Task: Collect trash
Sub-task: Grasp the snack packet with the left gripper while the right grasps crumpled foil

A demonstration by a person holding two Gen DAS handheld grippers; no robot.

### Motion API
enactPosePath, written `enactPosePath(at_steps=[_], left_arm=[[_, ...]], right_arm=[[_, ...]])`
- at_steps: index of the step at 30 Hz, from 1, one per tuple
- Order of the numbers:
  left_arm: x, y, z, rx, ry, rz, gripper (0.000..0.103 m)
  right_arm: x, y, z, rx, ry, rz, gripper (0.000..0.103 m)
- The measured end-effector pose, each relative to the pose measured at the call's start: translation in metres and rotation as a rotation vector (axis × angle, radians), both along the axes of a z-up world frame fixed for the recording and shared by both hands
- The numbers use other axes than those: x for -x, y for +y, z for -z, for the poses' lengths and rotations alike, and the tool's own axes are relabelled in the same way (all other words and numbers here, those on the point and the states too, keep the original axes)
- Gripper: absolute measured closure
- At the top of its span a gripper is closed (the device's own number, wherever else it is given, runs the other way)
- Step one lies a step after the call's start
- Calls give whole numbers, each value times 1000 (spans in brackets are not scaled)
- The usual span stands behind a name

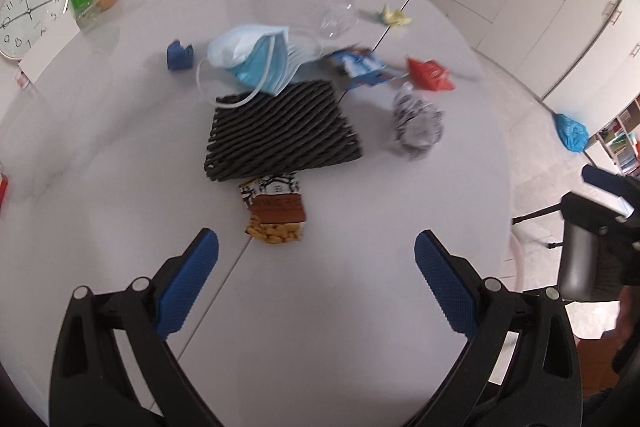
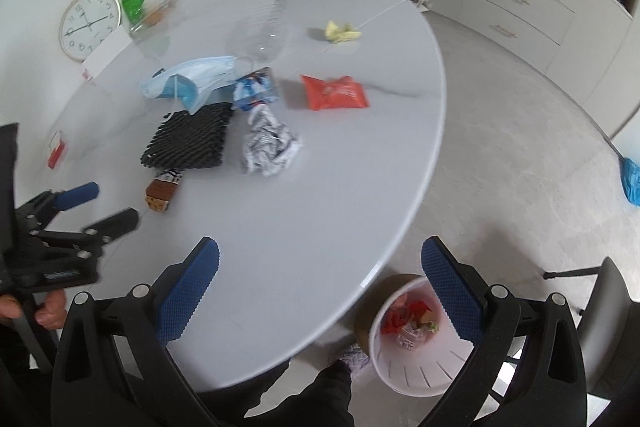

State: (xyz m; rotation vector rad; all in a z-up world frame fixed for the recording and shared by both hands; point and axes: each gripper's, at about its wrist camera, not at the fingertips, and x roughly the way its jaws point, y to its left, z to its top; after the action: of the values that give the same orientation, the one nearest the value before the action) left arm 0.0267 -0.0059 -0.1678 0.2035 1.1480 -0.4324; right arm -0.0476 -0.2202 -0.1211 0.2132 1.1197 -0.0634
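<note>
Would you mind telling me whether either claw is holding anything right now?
Nothing is held: the left claw and right claw are both open and empty above the table.

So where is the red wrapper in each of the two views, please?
Left wrist view: the red wrapper lies right of centre, in the upper half, beyond the crumpled paper.
Right wrist view: the red wrapper lies near the centre, in the upper half, right of the blue-white wrapper.
Shared landmark: the black mat, left of the wrapper in both.
</note>
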Motion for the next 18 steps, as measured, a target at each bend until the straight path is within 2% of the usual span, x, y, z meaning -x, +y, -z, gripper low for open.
enactPosePath(at_steps=[3, 5, 8, 10, 13, 16, 18], left_arm=[[-10, 0, 15, -15, 18, -1, 12], [-15, 0, 22, -13, 33, -2, 16], [-26, -2, 37, -24, 57, -14, 17], [-32, -1, 47, -33, 79, -21, 25], [-41, 2, 58, -26, 115, -48, 27], [-46, 3, 65, -20, 141, -44, 35], [-46, 2, 66, -21, 126, -23, 37]], right_arm=[[-13, 7, 5, -3, 10, -18, 3], [-21, 11, 10, -6, 18, -26, 3], [-36, 16, 17, -11, 32, -32, 3], [-45, 17, 21, -15, 37, -33, 3], [-57, 19, 27, -17, 46, -33, 3], [-73, 20, 35, -25, 54, -36, 3], [-85, 22, 44, -28, 68, -45, 3]])
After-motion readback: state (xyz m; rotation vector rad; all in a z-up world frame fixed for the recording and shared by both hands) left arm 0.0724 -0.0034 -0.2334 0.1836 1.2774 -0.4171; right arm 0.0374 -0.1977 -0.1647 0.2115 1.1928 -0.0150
